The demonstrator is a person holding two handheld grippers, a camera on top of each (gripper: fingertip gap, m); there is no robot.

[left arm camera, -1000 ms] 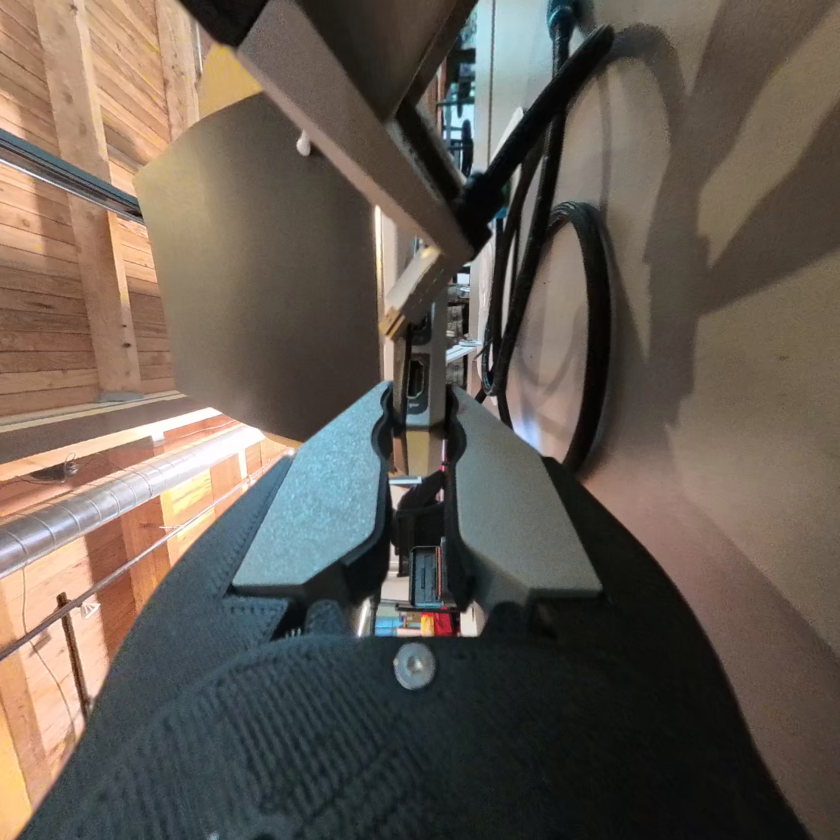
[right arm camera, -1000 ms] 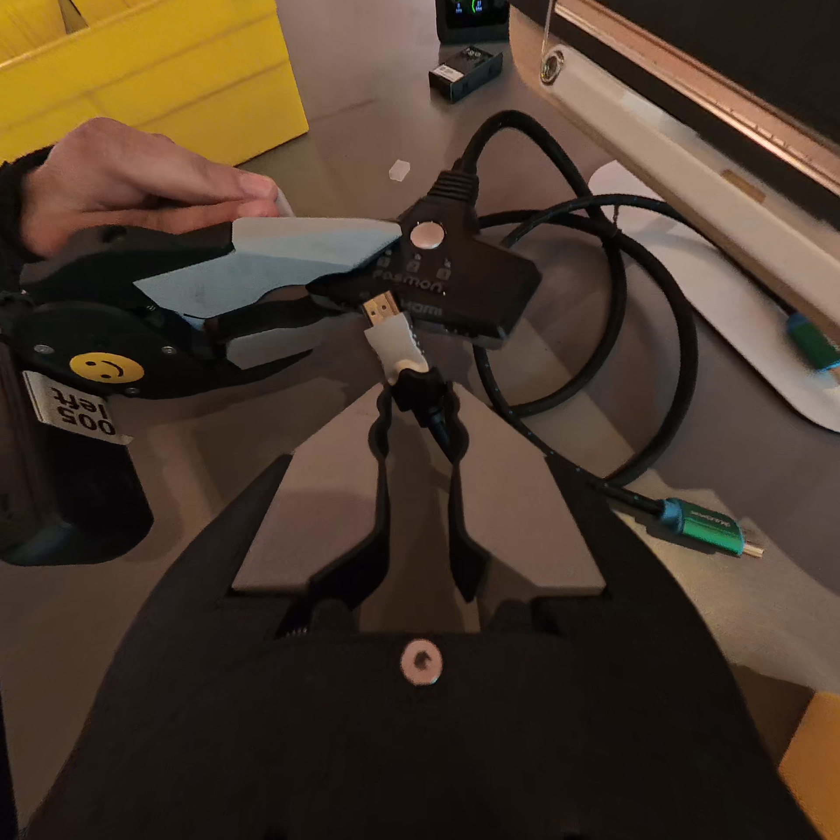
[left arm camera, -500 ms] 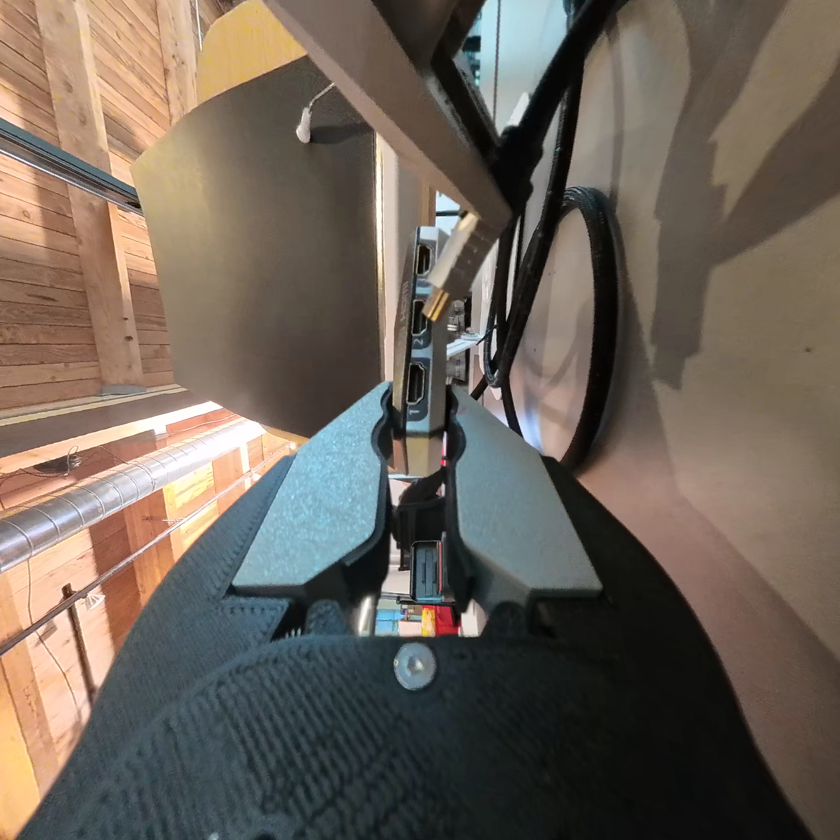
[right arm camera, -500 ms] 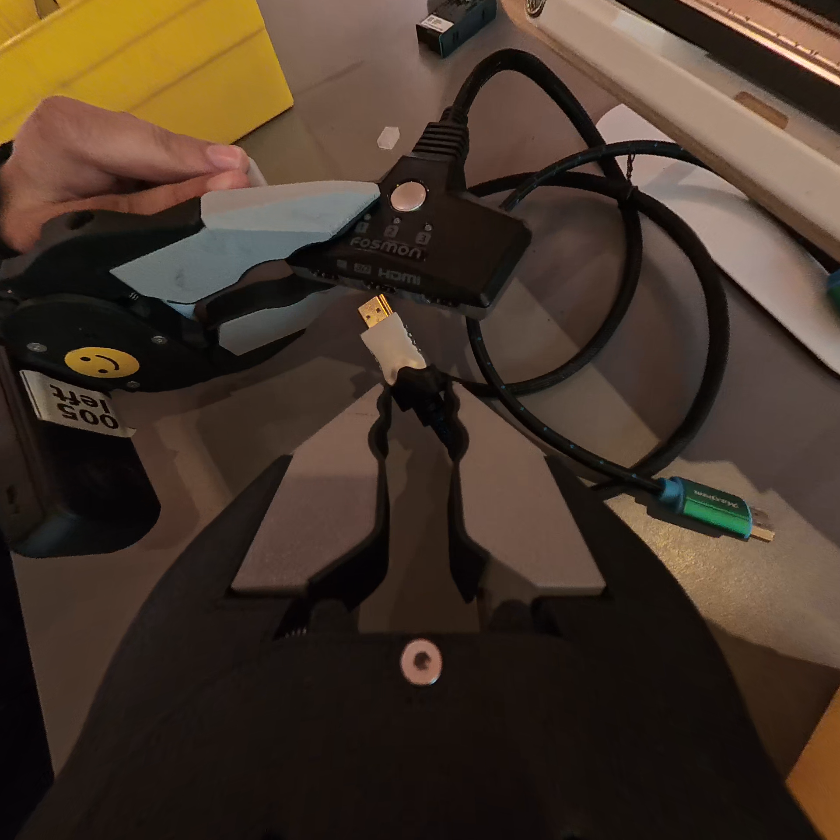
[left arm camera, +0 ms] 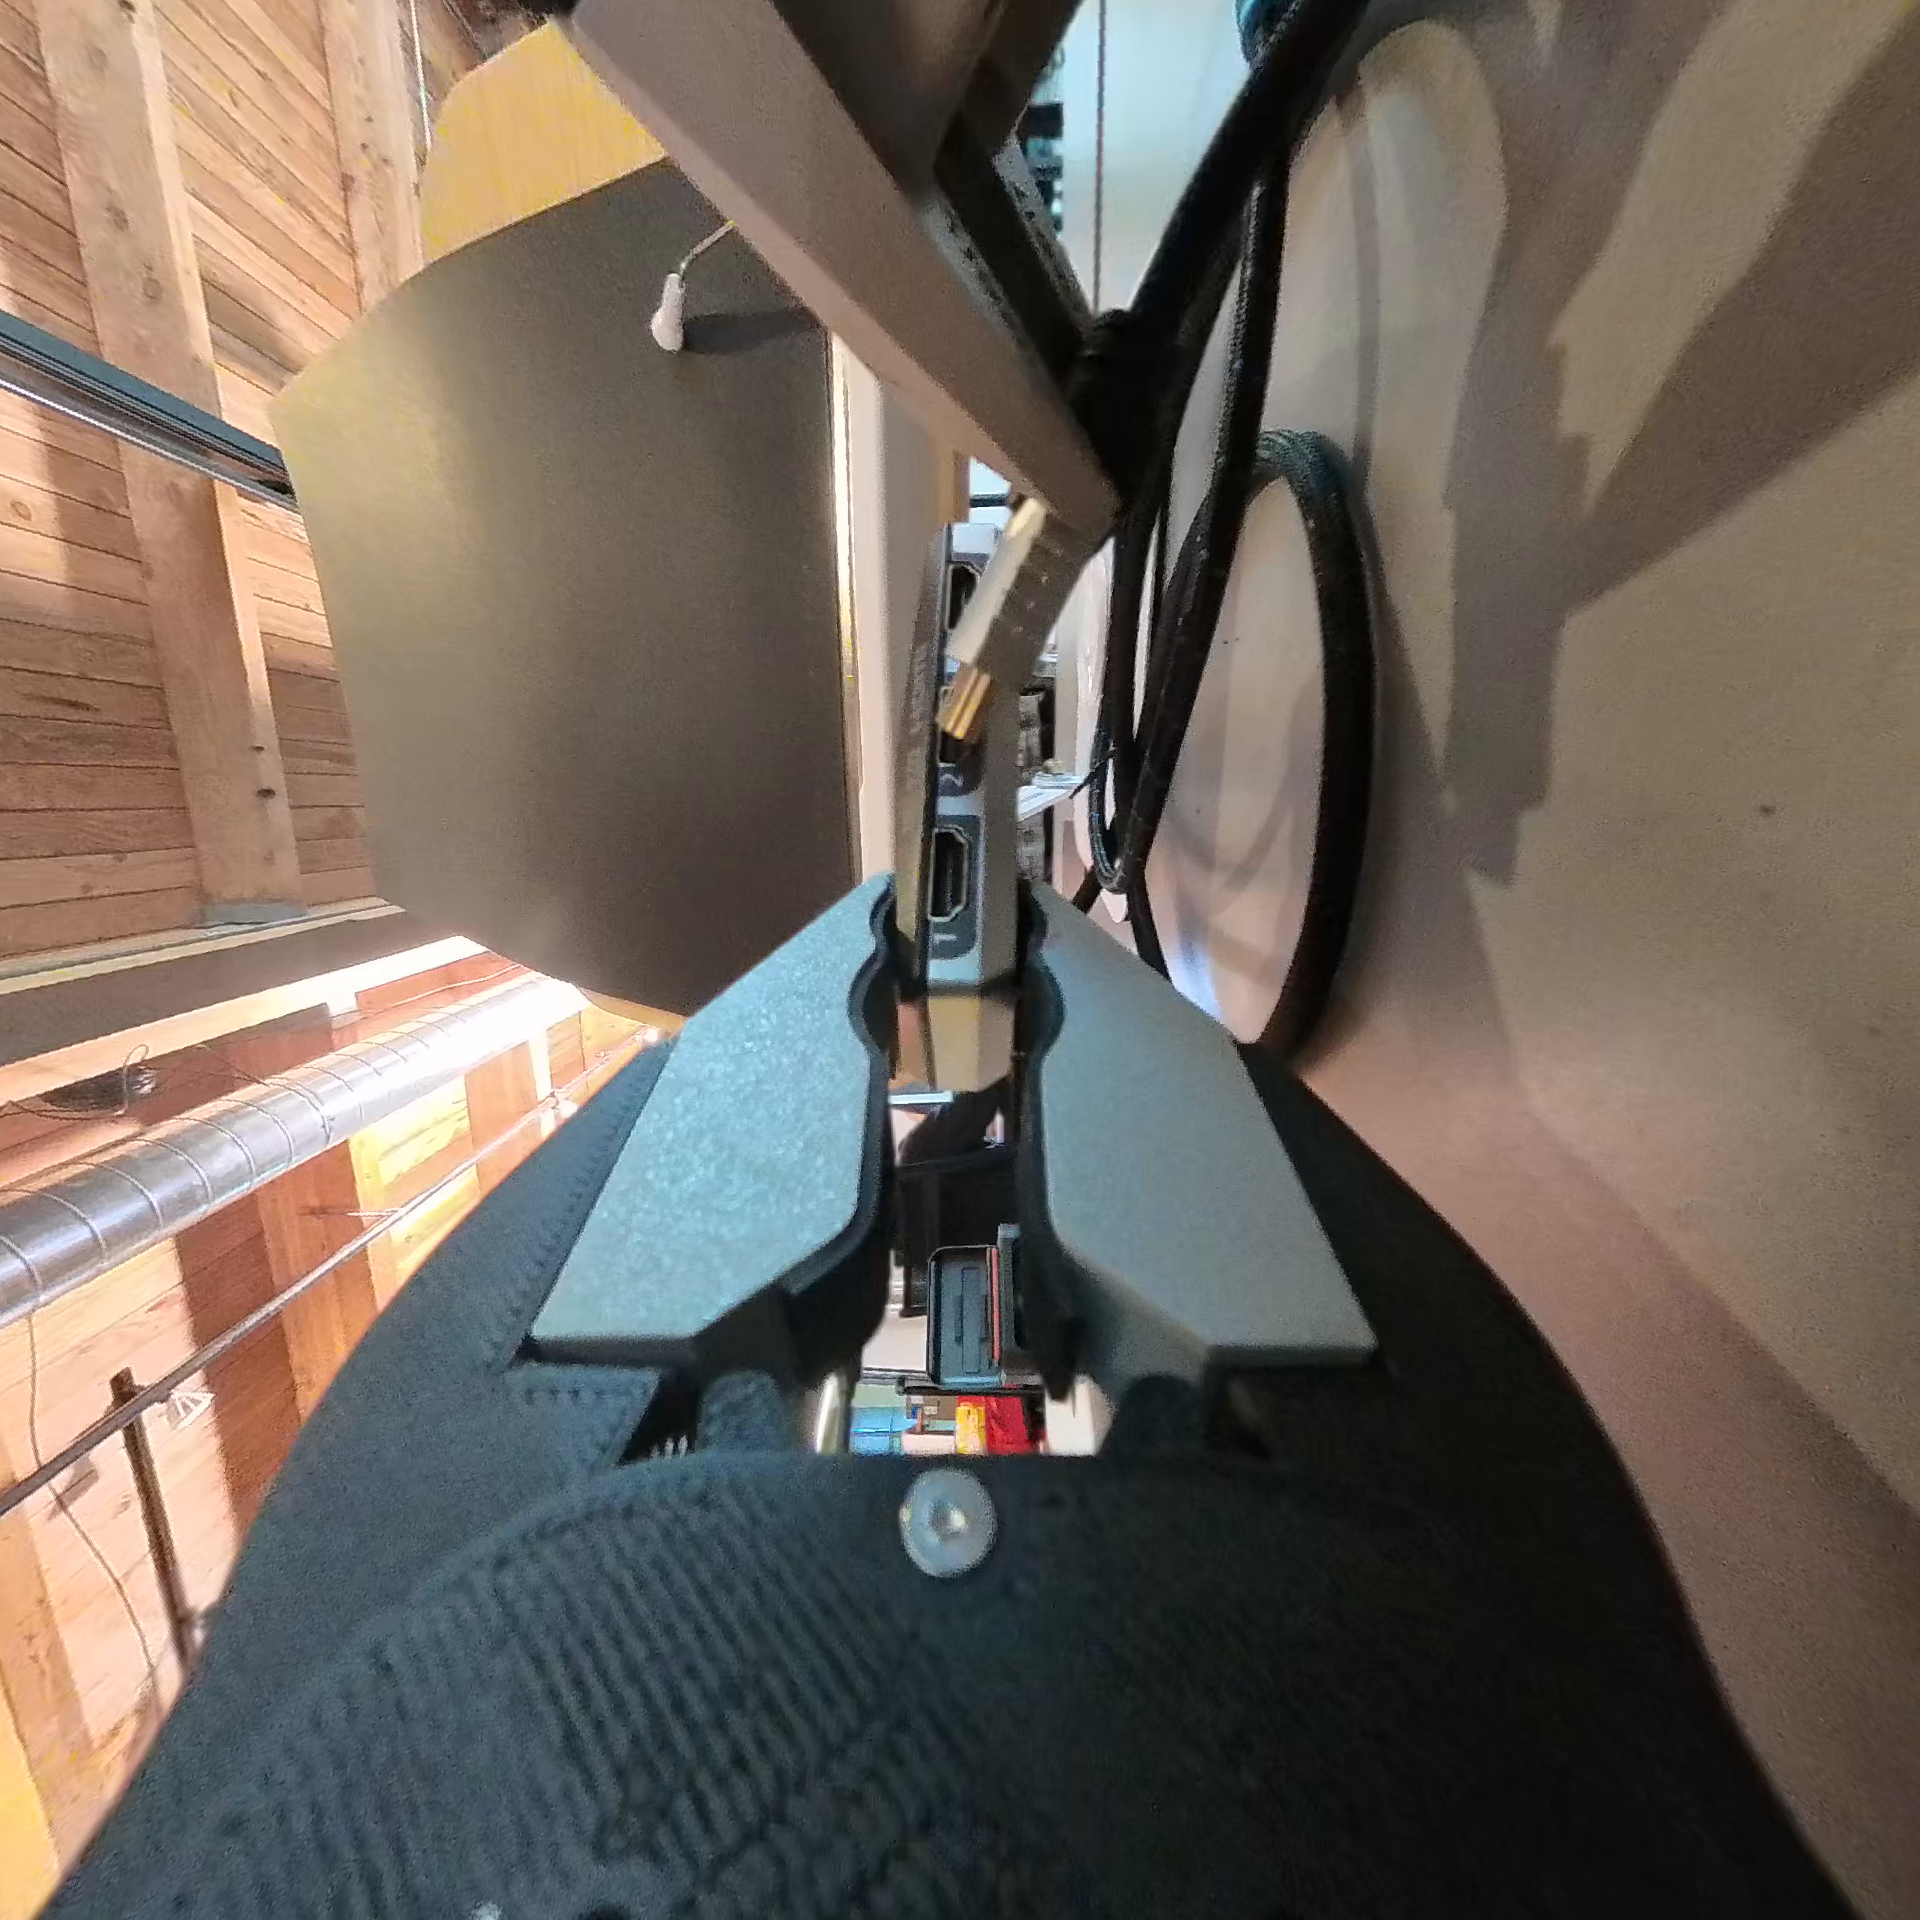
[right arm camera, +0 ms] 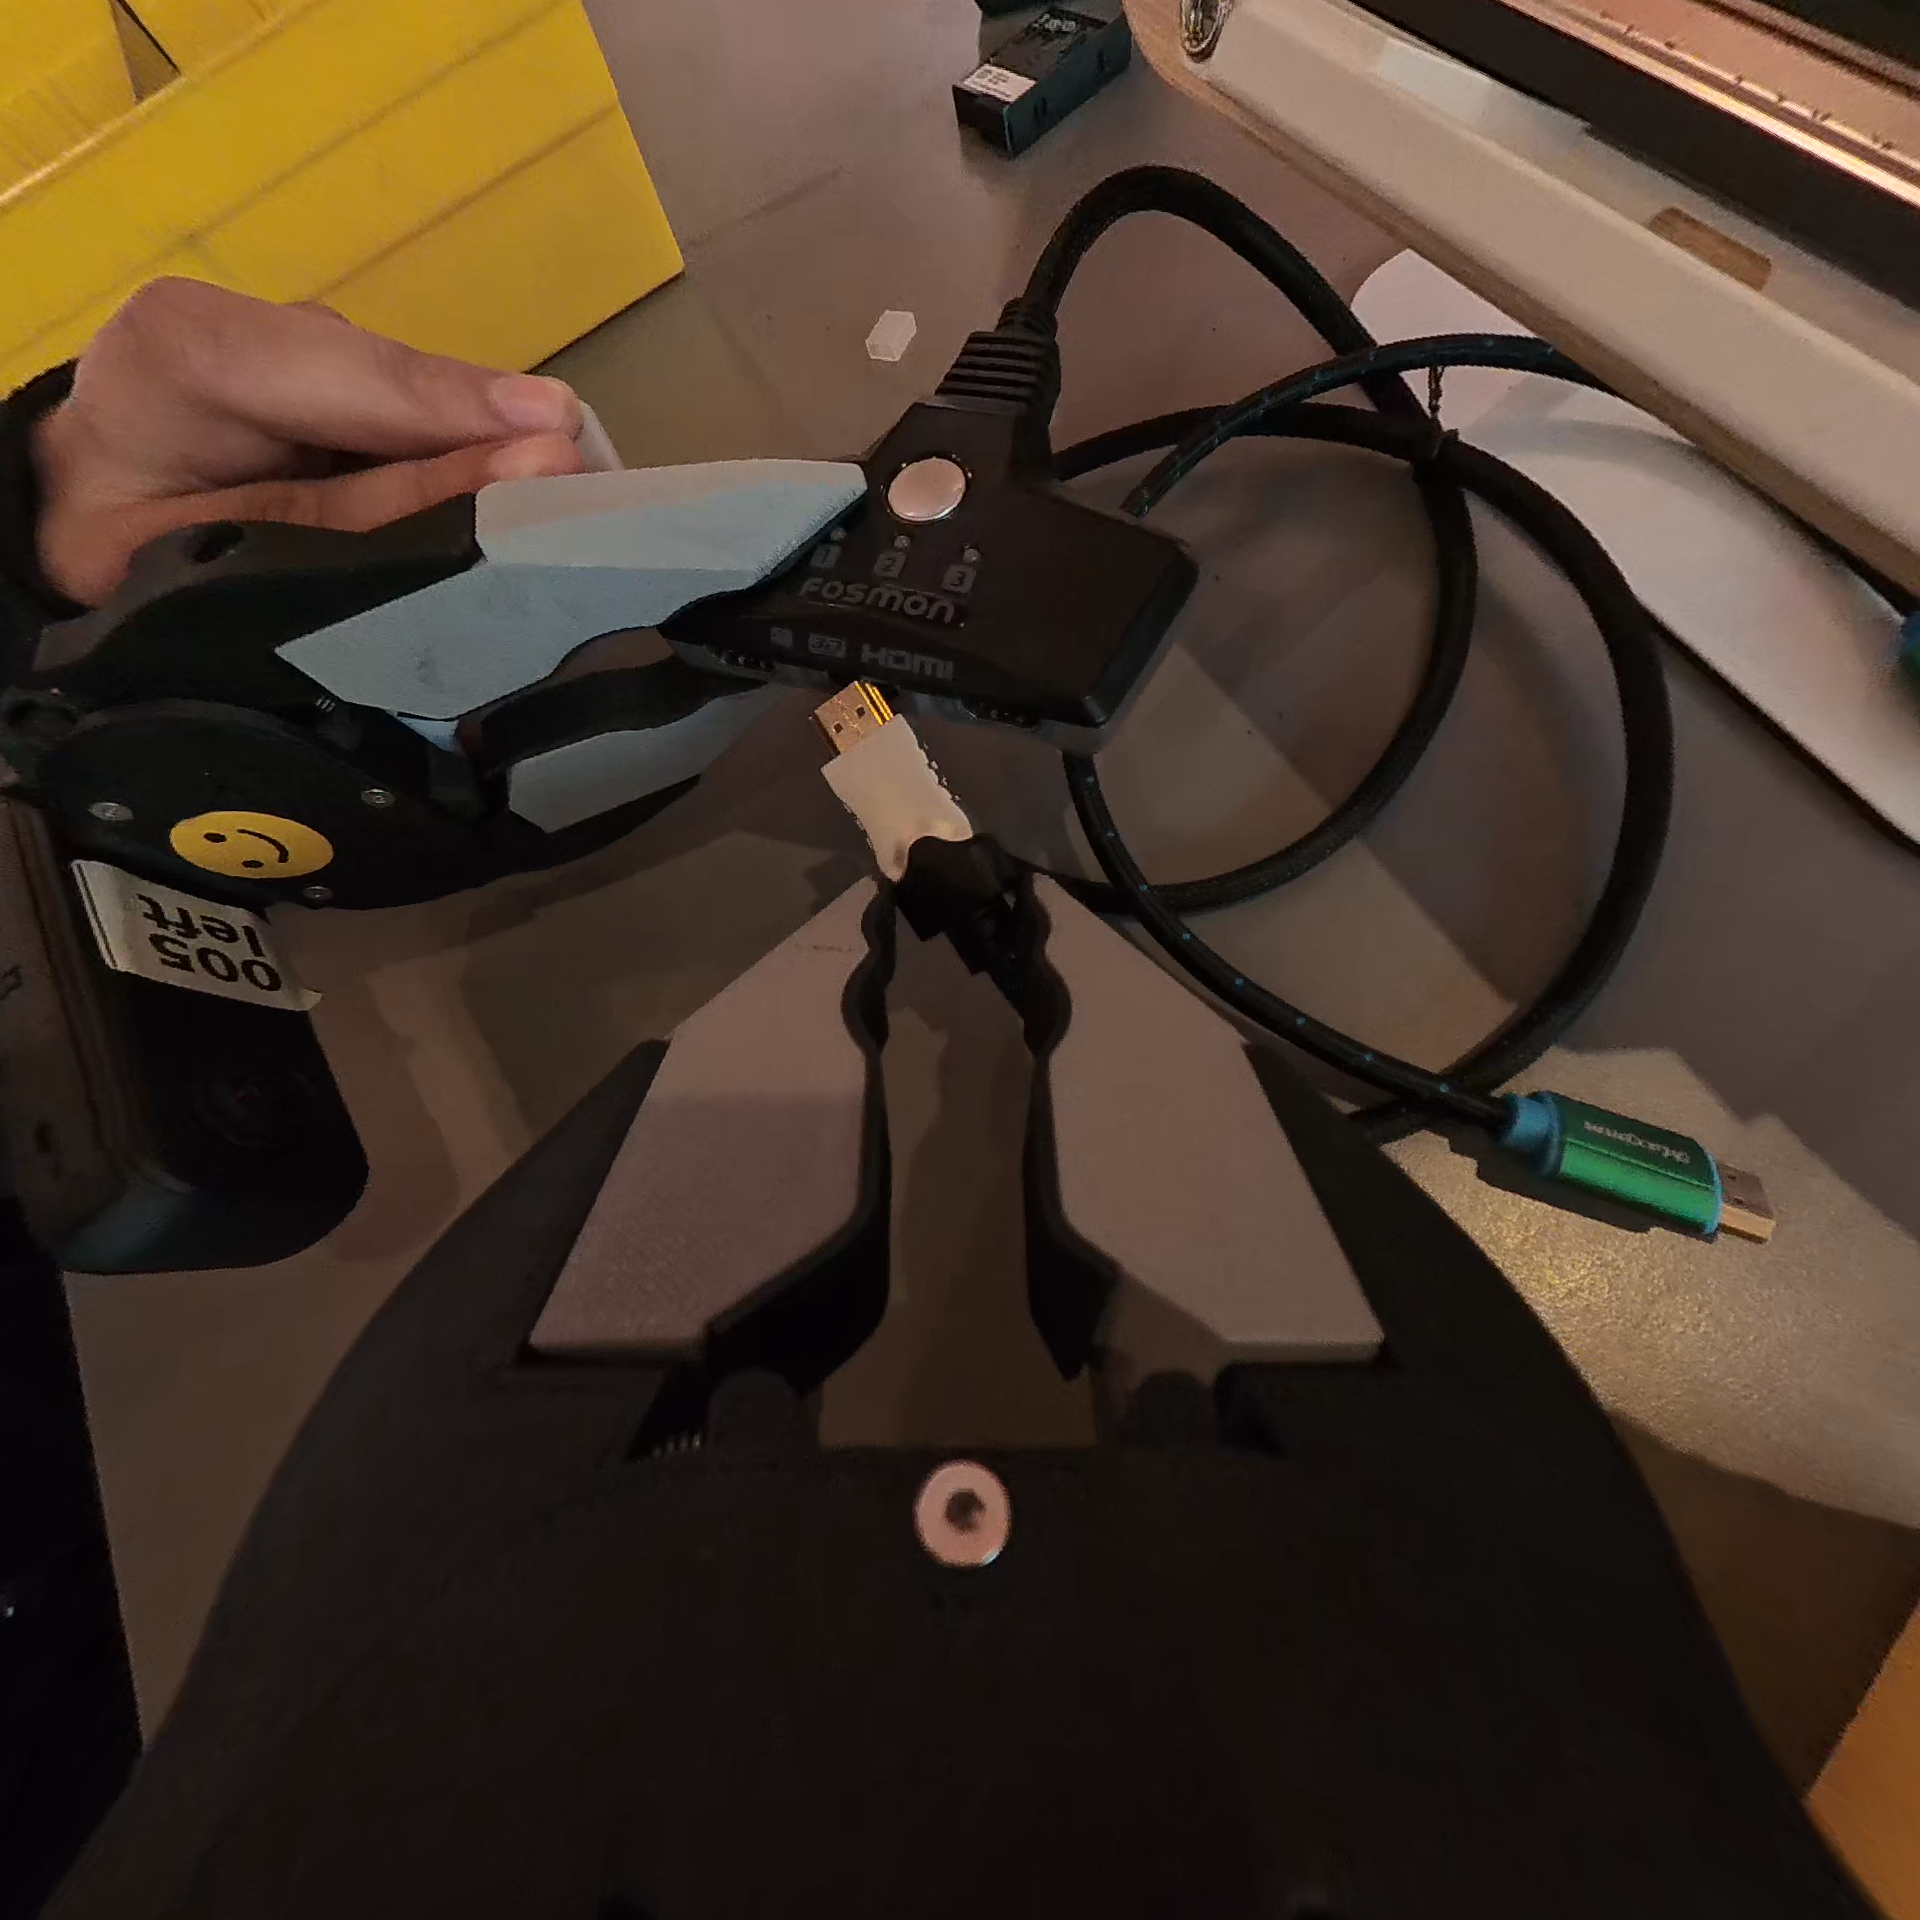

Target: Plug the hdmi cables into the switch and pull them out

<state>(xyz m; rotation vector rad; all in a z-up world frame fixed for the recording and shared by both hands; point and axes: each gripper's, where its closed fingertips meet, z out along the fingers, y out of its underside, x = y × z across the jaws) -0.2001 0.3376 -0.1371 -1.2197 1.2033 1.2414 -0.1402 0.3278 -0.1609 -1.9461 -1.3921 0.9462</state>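
The black HDMI switch (right arm camera: 966, 613) with a round silver button is held off the table by its left end in my left gripper (right arm camera: 748, 613), which is shut on it. In the left wrist view the switch (left arm camera: 951, 831) stands edge-on between my fingers, its ports facing the camera, with my left gripper (left arm camera: 956, 935) shut on it. My right gripper (right arm camera: 956, 914) is shut on the black collar of the white HDMI plug (right arm camera: 894, 790). The plug's gold tip is bare and sits just in front of the middle port. The plug also shows in the left wrist view (left arm camera: 1008, 613).
A black braided cable (right arm camera: 1558, 727) loops on the grey table to the right and ends in a green plug (right arm camera: 1621, 1164). A yellow bin (right arm camera: 312, 177) stands at the back left. A small black box (right arm camera: 1039, 73) and a white board (right arm camera: 1558, 187) lie at the back. A hand (right arm camera: 260, 436) holds the left gripper.
The white plug's tip was at the switch's front a second ago, stood farther off half a second ago, and is now close to the ports again. The left gripper keeps its hold.
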